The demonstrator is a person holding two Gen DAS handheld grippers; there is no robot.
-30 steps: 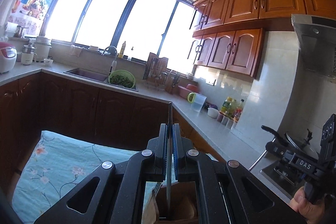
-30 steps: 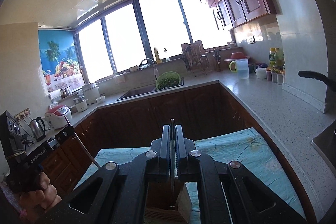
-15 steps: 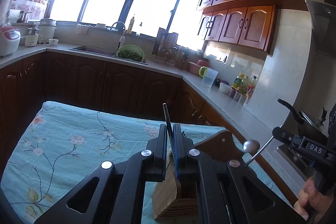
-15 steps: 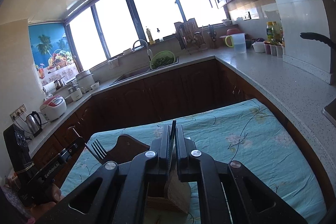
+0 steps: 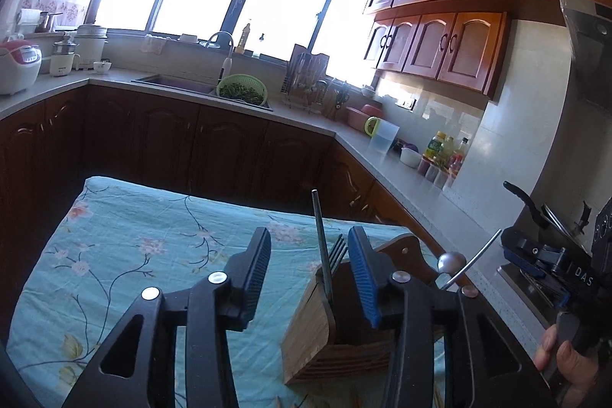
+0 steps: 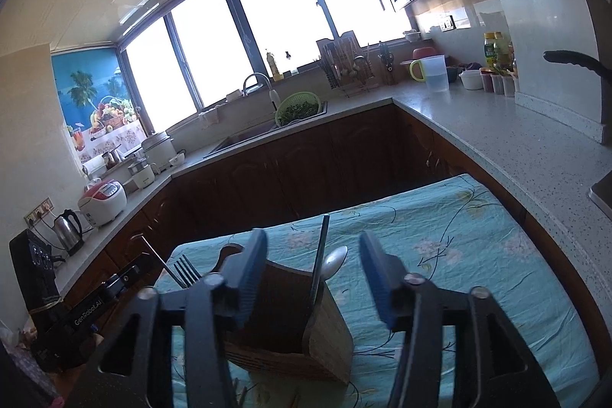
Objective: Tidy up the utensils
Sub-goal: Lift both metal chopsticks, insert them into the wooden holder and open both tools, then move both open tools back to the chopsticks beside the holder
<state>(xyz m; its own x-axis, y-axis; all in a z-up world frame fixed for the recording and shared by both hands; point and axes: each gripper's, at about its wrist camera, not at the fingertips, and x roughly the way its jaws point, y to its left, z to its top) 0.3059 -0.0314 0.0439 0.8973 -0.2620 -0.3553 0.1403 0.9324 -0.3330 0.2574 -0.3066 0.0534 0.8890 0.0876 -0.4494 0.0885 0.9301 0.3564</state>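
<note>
Utensils: fork (image 5: pixel 337 249), spoon (image 6: pixel 335 260) upright in wooden holder (image 5: pixel 311 325) | left gripper (image 5: pixel 310 268), right gripper (image 6: pixel 311 270): jaws just opened, released, gripping nothing | floral cloth (image 5: pixel 145 236) underneath

Left gripper (image 5: pixel 310 257) jaws just opened, fork (image 5: pixel 331 264) free between them, standing in wooden holder (image 5: pixel 310 327) near floral cloth's (image 5: pixel 126 247) right edge.
</note>
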